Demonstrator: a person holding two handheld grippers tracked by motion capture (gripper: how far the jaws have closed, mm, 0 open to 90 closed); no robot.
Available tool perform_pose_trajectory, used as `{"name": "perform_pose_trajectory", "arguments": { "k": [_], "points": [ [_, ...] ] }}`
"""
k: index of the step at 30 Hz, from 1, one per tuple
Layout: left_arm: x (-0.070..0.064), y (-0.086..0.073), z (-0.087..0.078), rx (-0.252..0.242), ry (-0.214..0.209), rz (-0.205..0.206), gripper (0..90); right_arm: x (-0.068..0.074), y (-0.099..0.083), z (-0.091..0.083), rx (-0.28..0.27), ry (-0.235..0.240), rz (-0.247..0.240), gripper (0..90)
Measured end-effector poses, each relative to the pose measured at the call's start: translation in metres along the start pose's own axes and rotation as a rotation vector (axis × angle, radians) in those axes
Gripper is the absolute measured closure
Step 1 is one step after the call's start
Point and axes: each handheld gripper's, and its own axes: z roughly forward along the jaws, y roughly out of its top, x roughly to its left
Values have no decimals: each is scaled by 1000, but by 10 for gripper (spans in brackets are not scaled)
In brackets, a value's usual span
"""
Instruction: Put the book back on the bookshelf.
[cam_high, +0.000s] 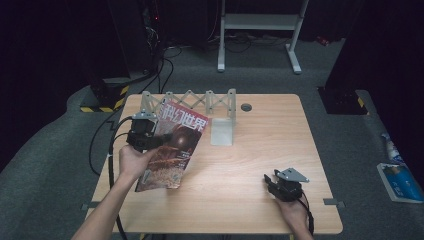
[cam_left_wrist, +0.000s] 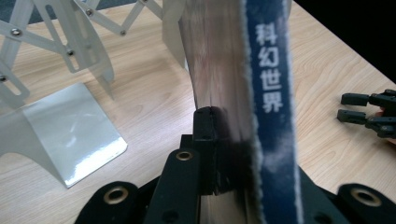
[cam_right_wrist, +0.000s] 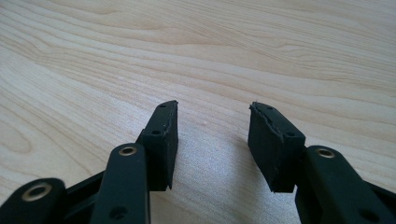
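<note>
One magazine (cam_high: 172, 150), one metal expanding file rack (cam_high: 200, 106) and two hand-held claws share a light wooden worktop (cam_high: 260, 150) in a dark room. The left claw (cam_high: 150, 140), held in the person's left hand (cam_high: 131, 161), is pinching the magazine at its left edge and holding it raised and tilted above the left part of the worktop, its red-brown cover with white Chinese title characters facing up toward the high camera. The top of the magazine sits just in front of the rack, which stands along the far edge of the worktop with its zigzag lattice stretched out and a flat metal base plate (cam_high: 221, 132) at its right end.

Seen from the left claw's own camera, the magazine (cam_left_wrist: 233, 88) rises edge-on straight up between the jaws, its blue spine strip (cam_left_wrist: 273, 107) with white characters running to the right of the visible black pad (cam_left_wrist: 205, 140); the pad presses flat against the paper. The rack's lattice (cam_left_wrist: 60, 42) and shiny base plate (cam_left_wrist: 70, 135) lie to the left of it, apart from the magazine.

The right claw (cam_high: 272, 182) rests low over the near right part of the worktop, in the person's right hand (cam_high: 295, 207), well apart from the magazine. Its own camera shows the claw (cam_right_wrist: 212, 140) spread, with bare wood (cam_right_wrist: 210, 56) between the two black pads and nothing gripped. A small round grey grommet (cam_high: 246, 107) sits in the worktop near the rack's right end.
</note>
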Motion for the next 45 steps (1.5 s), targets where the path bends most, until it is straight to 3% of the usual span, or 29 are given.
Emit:
{"name": "perform_pose_trajectory", "arguments": {
  "k": [17, 31, 33, 45],
  "points": [
    [11, 16, -4, 70, 32, 11, 829, 0, 0, 0, 0, 6, 1, 528],
    [14, 31, 0, 132, 34, 11, 824, 0, 0, 0, 0, 11, 0, 528],
    [15, 33, 0, 144, 40, 27, 822, 0, 0, 0, 0, 11, 0, 529],
    [25, 37, -5, 168, 49, 10, 824, -1, 0, 0, 0, 12, -2, 529]
  ]
}}
